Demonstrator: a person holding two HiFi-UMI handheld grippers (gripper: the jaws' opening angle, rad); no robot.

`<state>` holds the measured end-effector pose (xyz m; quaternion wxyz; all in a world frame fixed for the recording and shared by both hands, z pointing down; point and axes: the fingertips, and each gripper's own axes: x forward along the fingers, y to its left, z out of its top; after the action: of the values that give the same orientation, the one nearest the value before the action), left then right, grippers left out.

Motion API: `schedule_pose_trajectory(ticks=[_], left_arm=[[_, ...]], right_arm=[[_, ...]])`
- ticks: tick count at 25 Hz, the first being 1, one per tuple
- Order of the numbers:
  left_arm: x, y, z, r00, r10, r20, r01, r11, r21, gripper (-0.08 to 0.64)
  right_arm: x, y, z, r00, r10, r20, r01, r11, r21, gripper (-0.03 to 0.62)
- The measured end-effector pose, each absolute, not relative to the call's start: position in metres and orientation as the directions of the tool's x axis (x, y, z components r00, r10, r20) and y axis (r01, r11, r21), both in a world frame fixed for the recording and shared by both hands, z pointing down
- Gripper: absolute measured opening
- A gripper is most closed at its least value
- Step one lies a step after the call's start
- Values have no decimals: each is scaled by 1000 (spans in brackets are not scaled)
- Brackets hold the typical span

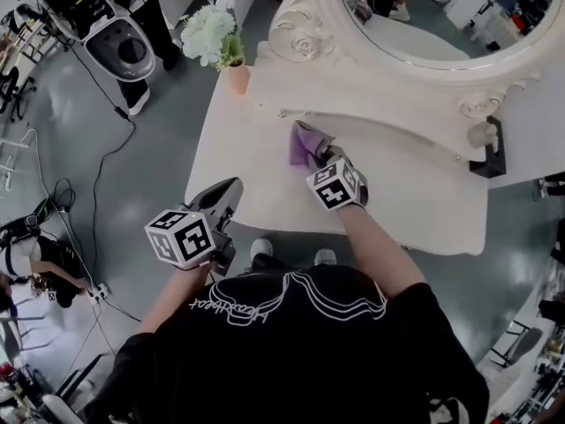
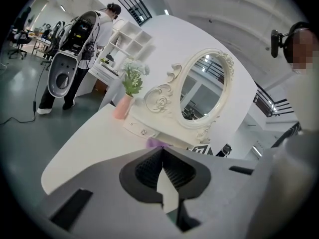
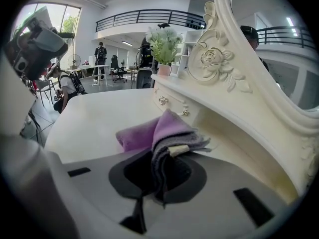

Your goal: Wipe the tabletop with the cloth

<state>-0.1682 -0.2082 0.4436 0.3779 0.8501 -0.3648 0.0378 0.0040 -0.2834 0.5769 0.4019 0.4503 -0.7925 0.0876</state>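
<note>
The right gripper view shows the right tool (image 3: 162, 156) pinching the folded cloth (image 3: 149, 131); the left tool (image 2: 162, 151) is clenched, empty.

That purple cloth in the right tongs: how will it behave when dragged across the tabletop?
Likely floppy: the purple cloth folds and bunches where the right tongs pinch it. Probably light for its size: thin layers show at the pinch. Pushed, it may crumple rather than slide flat on the tabletop.
</note>
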Motion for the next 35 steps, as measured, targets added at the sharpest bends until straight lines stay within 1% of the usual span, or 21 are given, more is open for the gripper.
schedule_pose_trajectory(ticks=[9,18,35], left_arm=[[-140,-197,433,727,-593,347,-657,-452,603,5],[-95,-194,419,750,-571,333,-640,-500,584,5],[-10,-168,428,782,-517,348,-612,-530,588,5]], right_arm=[[41,-271,579,-254,-644,721,-794,565,225,51],[93,-260,578,-224,-651,725,-815,532,227,51],[190,-224,577,-192,-663,724,-841,491,226,51]])
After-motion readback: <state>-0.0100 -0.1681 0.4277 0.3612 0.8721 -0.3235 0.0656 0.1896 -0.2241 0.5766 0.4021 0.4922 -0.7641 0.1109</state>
